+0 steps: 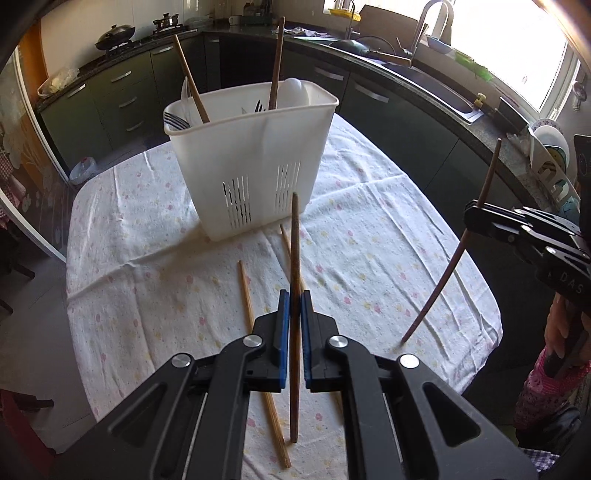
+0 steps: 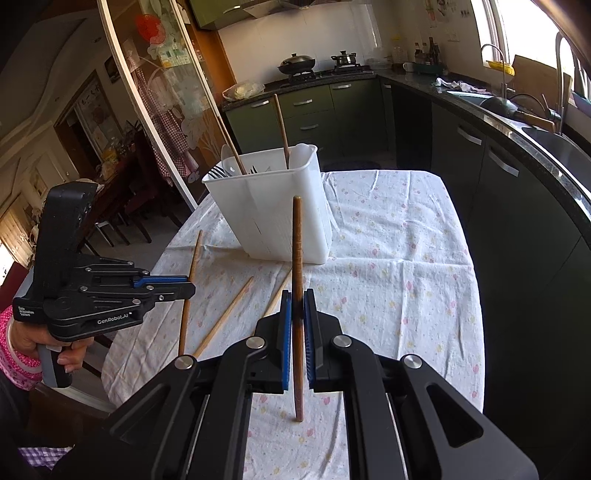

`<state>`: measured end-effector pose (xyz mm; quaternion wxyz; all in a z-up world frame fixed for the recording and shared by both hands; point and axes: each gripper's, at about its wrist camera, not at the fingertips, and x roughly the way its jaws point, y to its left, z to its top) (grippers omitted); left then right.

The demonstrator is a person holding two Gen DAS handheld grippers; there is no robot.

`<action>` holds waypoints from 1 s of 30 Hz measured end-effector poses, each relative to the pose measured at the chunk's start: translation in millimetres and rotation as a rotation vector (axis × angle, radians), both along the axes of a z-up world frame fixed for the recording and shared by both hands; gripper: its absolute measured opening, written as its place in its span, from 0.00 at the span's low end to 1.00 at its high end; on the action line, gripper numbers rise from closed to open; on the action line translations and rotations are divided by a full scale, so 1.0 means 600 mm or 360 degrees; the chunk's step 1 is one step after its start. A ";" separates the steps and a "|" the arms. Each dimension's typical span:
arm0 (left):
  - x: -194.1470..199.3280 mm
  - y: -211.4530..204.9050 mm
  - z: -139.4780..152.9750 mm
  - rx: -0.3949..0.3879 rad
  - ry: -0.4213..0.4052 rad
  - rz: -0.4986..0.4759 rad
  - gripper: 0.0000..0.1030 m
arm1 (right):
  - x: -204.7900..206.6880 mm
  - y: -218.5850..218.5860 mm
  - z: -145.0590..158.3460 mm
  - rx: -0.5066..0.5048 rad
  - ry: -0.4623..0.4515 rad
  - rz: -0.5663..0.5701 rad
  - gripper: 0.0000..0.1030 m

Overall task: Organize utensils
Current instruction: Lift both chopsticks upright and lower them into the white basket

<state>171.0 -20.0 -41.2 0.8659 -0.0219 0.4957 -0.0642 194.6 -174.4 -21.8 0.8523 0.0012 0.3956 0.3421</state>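
The white caddy (image 1: 255, 155) is made of smooth, faintly glossy plastic, and the chopsticks (image 1: 294, 258) held and lying about are of matt wood. The tabletop (image 1: 369, 229) is covered by a creased, flower-printed cloth, while each gripper (image 2: 297, 325) is formed of matt black plastic with ribbed blue pads (image 2: 284, 332) and shiny metal rivets.

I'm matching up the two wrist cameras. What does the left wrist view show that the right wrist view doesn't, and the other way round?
Only the left wrist view shows the slots low on the basket's wall and the plates racked at far right. Only the right wrist view shows the glass door and the room behind it. Both show the white basket holding forks and two chopsticks, two pale chopsticks lying on the tablecloth, the stove with its wok, and the left gripper and right gripper, each shut on a dark chopstick.
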 end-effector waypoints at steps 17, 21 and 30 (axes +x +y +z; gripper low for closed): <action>-0.036 0.013 0.124 -0.0040 -0.0282 -0.0006 0.06 | -0.003 0.025 0.098 0.0013 -0.0167 0.0045 0.07; -0.027 0.023 0.173 -0.0060 -0.0362 0.0012 0.06 | 0.010 0.036 0.153 0.0042 -0.0245 0.0050 0.07; 0.010 0.049 0.322 -0.0057 -0.0715 0.0092 0.06 | 0.063 0.051 0.299 0.0288 -0.0498 -0.0074 0.07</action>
